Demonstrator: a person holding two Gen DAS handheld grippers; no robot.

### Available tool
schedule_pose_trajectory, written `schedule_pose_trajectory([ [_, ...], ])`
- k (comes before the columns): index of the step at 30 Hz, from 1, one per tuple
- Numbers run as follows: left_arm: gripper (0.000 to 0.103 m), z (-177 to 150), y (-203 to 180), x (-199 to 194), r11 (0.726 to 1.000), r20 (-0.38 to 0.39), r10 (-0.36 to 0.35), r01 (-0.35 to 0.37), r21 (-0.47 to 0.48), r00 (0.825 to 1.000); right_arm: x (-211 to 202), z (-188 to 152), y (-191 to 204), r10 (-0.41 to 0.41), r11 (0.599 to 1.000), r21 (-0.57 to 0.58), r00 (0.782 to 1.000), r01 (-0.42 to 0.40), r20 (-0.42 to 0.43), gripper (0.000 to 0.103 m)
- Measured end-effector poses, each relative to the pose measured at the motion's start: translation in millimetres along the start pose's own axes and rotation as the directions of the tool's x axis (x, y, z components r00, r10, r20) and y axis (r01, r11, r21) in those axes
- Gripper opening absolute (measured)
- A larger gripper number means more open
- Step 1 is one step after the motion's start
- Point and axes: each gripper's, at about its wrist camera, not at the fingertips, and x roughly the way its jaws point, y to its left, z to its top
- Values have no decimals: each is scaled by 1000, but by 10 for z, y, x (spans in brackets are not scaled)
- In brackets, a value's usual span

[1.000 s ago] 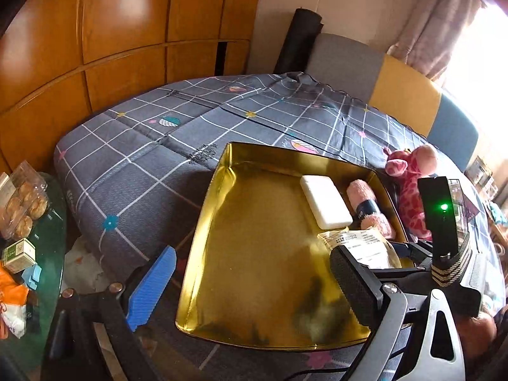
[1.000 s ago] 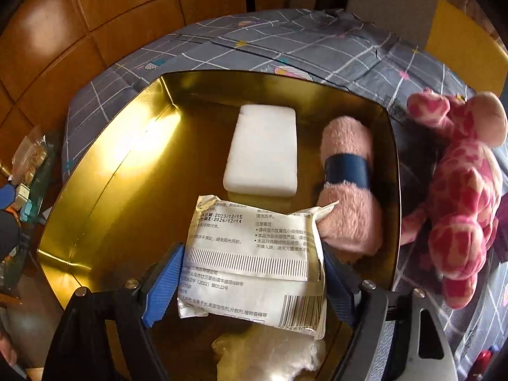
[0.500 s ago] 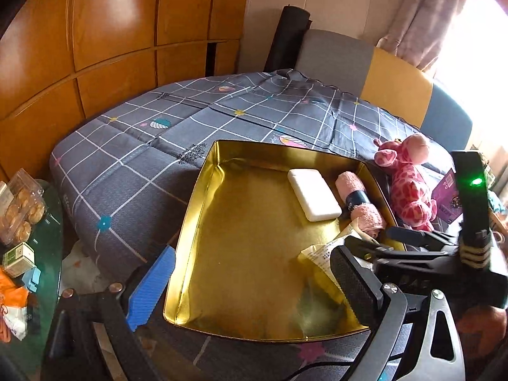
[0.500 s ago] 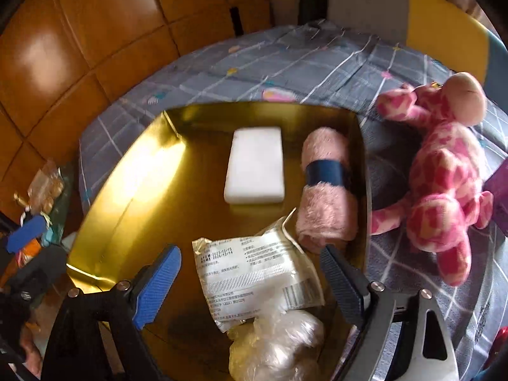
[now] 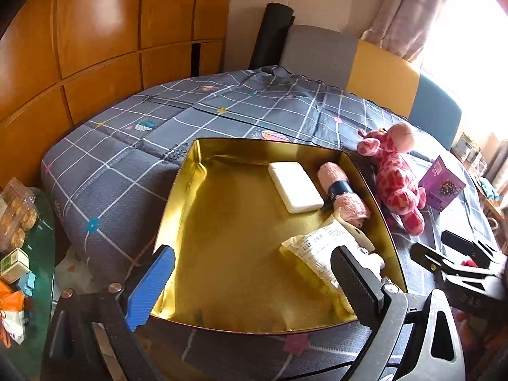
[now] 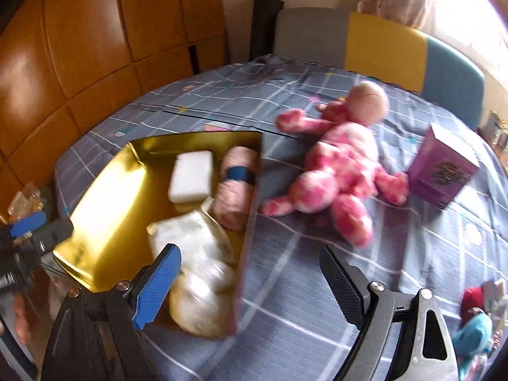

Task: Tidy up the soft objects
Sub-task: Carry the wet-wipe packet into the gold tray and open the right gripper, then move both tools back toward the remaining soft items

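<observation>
A gold tray [image 5: 177, 203] [image 6: 104, 197] lies on the grey checked bedspread. In it are a white sponge block [image 5: 295, 187] [image 6: 190, 176], a rolled pink towel with a dark band [image 5: 341, 190] [image 6: 236, 184] and a white printed packet [image 5: 317, 250] [image 6: 187, 238] with a clear bag [image 6: 200, 298] beside it. A pink spotted plush toy [image 5: 393, 174] [image 6: 336, 162] lies on the bedspread right of the tray. My left gripper [image 5: 250, 282] is open over the tray's near edge, holding nothing. My right gripper [image 6: 250, 289] is open and empty above the tray's right wall, short of the plush.
A purple box [image 5: 443, 184] [image 6: 443, 171] stands right of the plush. A blue and a red soft toy [image 6: 473, 327] lie at the far right. A green side table [image 5: 28, 254] with snack packs stands at the left. Wooden wall panels and a padded headboard [image 5: 377, 70] lie behind.
My right gripper let go of the white packet, which now lies in the tray, then rose and swung right toward the plush. My left gripper drew back a little from the tray.
</observation>
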Motion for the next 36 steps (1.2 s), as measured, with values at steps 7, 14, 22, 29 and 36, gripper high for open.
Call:
schedule_pose_trajectory([
  [7,99,-40,-129,0,999,-15,-37,37,27,999,-229,-288,-378,-77,997,25,997,77,1,91],
  [14,99,-50,-287,-15,996,-20,-67,68,51,998,-407,-452,-769,-140,986,88,990,139,-1,91],
  [22,99,13,-457,-33,990,-16,-109,110,91,994,-575,-679,-1146,-221,968,113,975,223,-35,90],
  [29,99,137,-761,-1,971,-42,-195,199,129,980,-974,-804,-1802,-336,913,235,941,334,-30,90],
  [36,99,160,-1395,44,908,-102,-296,313,278,950,-1514,-1107,-2714,-518,722,494,851,485,-79,90],
])
